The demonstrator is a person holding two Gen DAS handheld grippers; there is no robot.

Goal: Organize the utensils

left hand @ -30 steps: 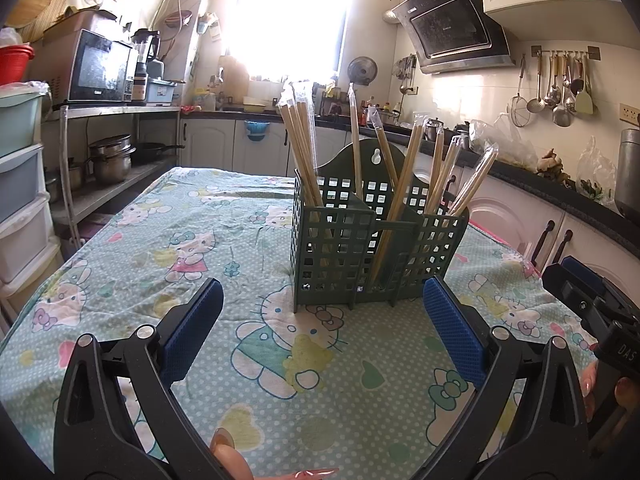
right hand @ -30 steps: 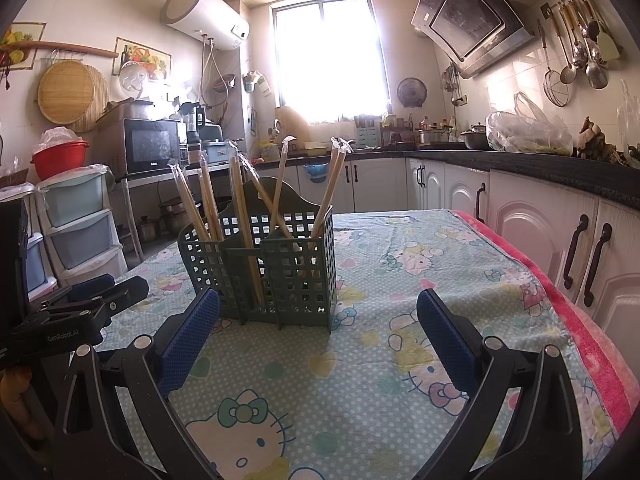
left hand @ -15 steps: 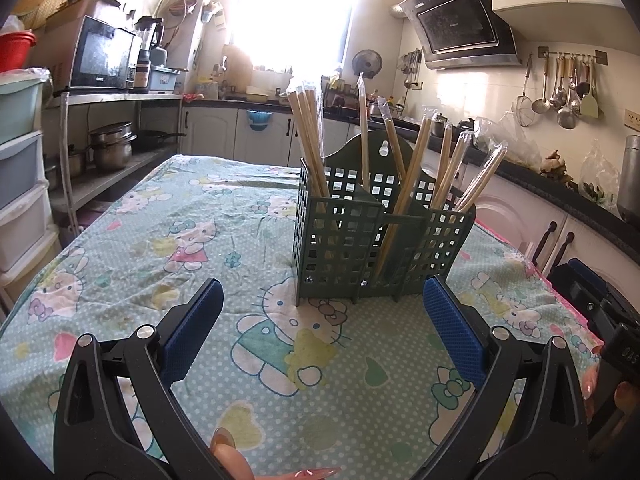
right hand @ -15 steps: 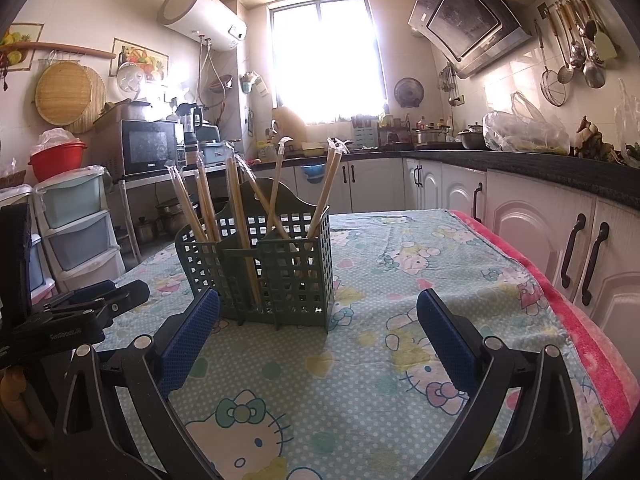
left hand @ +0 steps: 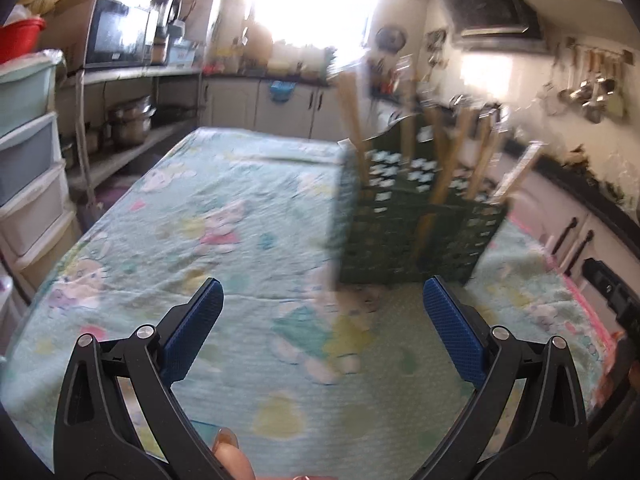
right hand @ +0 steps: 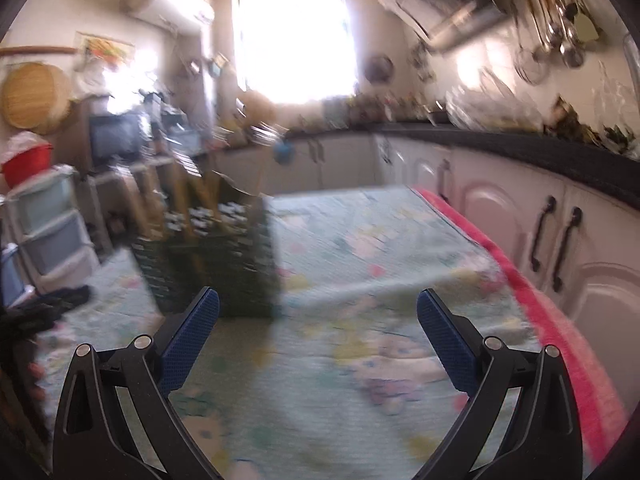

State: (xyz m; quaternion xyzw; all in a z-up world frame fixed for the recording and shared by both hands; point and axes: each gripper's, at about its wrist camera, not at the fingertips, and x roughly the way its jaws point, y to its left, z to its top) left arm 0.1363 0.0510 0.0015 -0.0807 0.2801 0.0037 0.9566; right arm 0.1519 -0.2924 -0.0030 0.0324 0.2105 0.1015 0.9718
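A dark green lattice utensil caddy (left hand: 416, 220) stands on the patterned tablecloth (left hand: 224, 216), holding several wrapped wooden chopsticks (left hand: 452, 168) upright in its compartments. Both views are motion-blurred. My left gripper (left hand: 322, 322) is open with nothing between its blue pads, and the caddy sits ahead of it to the right. My right gripper (right hand: 318, 328) is also open and empty. In its view the caddy (right hand: 212, 256) lies ahead to the left, with chopsticks (right hand: 180, 200) poking out. The right gripper's black body (left hand: 616, 296) shows at the left wrist view's right edge.
Plastic drawer units (left hand: 28, 168) stand left of the table. White cabinets (right hand: 560, 232) under a dark counter run along the right. The cloth's pink edge (right hand: 532, 300) marks the table's right side. The left gripper's body (right hand: 44, 308) shows at the right wrist view's left edge.
Both cameras have swung away from the caddy: it has slid right in the left wrist view and left in the right wrist view, now blurred. Both grippers stay open.
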